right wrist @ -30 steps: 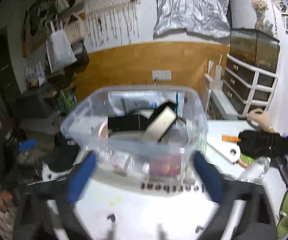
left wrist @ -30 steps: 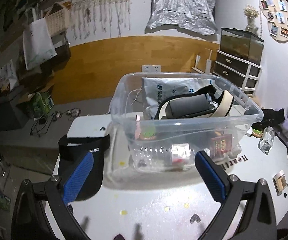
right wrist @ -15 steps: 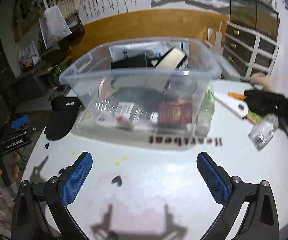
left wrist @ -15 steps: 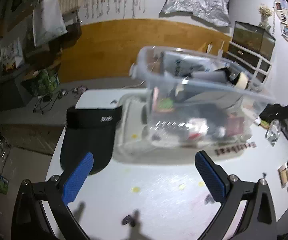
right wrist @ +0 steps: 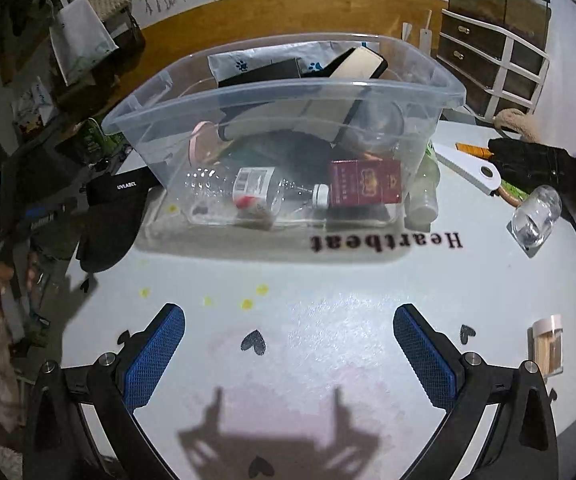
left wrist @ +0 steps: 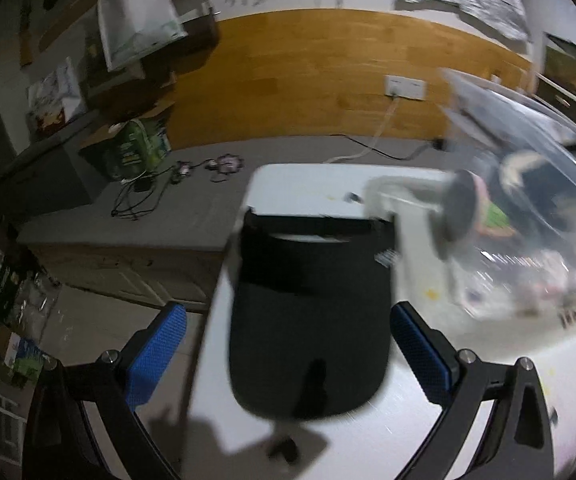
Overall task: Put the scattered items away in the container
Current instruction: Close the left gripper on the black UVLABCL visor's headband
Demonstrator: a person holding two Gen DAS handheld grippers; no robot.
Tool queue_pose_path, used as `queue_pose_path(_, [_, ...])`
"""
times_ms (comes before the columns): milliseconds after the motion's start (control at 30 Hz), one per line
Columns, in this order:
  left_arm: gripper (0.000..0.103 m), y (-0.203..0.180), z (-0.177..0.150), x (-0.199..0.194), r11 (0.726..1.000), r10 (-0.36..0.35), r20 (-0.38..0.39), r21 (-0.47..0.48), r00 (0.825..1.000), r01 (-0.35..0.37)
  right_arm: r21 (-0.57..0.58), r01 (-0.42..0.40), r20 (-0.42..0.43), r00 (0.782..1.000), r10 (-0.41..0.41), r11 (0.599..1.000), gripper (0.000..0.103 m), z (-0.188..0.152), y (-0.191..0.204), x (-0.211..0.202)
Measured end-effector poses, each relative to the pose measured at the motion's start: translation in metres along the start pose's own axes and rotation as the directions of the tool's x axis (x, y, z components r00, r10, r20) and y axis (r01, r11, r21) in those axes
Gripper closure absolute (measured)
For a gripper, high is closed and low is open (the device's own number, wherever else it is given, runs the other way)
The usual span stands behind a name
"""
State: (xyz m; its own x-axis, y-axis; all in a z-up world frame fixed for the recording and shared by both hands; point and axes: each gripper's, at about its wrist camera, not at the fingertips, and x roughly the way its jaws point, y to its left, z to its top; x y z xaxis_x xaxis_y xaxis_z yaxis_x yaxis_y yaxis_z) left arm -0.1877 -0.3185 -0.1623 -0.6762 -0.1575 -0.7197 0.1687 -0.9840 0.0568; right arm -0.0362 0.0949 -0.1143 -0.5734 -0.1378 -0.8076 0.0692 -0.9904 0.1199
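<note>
Hovering over the black visor (left wrist: 308, 312), the left gripper (left wrist: 286, 344) is spread wide, empty. The visor lies on the desk (right wrist: 328, 292) just left of the clear container (right wrist: 288, 92); the right gripper (right wrist: 288, 344), also spread, faces that container.

Wood-panelled wall (left wrist: 328, 76) behind, grey floor (left wrist: 192, 200), white drawer unit (right wrist: 500, 64) right.

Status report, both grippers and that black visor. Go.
Left gripper open, empty, lined up over black visor at table edge. Right gripper open, empty, facing clear bin. Nothing blocking the visor.
</note>
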Motion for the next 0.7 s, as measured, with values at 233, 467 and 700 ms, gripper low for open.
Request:
queue_pose_path(233, [0.001,0.043,0.041,0.059,0.987,-0.067,-0.051,-0.152,0.996,0.059,0.031,0.031,-0.030,0.999,-0.030,0.999,0.000,-0.004,0.004,0.009])
queue_pose_path(467, [0.001,0.033,0.046,0.099,0.963,-0.230,-0.158,-0.177,0.960,0.202,0.047,0.055,-0.059,0.997,-0.052,0.997,0.000,-0.005,0.006,0.015])
queue_pose_path(700, [0.001,0.002,0.021,0.078,0.955,-0.292,-0.155,-0.100,0.944,0.279,0.057,0.062,-0.067,0.996,-0.058,0.996,0.000,-0.008,0.005,0.016])
